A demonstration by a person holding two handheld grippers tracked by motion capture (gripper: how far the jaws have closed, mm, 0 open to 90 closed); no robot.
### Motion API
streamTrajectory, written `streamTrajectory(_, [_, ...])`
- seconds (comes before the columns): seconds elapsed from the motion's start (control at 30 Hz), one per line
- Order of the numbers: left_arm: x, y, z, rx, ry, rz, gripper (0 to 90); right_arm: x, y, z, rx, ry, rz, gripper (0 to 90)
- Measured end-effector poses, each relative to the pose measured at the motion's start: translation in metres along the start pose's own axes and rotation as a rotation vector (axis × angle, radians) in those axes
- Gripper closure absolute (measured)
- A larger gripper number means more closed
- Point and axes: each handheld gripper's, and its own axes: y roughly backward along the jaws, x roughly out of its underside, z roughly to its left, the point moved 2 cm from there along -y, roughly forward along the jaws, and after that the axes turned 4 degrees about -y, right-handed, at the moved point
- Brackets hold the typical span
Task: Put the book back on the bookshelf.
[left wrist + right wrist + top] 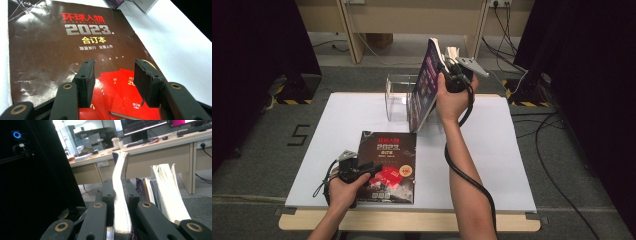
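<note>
High view: my right gripper (451,69) clamps 1 magazine (424,85) upright above the clear box (398,97); my left gripper (373,167) hovers released over the dark magazine (387,150) lying flat on the table (492,150).

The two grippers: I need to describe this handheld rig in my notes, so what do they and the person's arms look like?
The left gripper and right gripper are black, each with a grey three-cornered plate on top and a black cable trailing from it. The jaws are matte black links joined by brass-coloured rivets, ending in blocky dark pads with small screw holes. The forearms are bare, with no sleeves or gloves.
</note>
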Motion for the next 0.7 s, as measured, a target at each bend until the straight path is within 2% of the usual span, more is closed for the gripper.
streamTrajectory(0.33, [0.001,0.0,0.0,0.001,-0.001,0.0,50.7,0.004,-0.012,-0.001,0.02,0.002,0.01,82.9])
streamTrajectory(0.7, [0.001,0.0,0.0,0.001,-0.002,0.001,50.7,0.015,-0.023,-0.001,0.051,0.027,0.021,82.7])
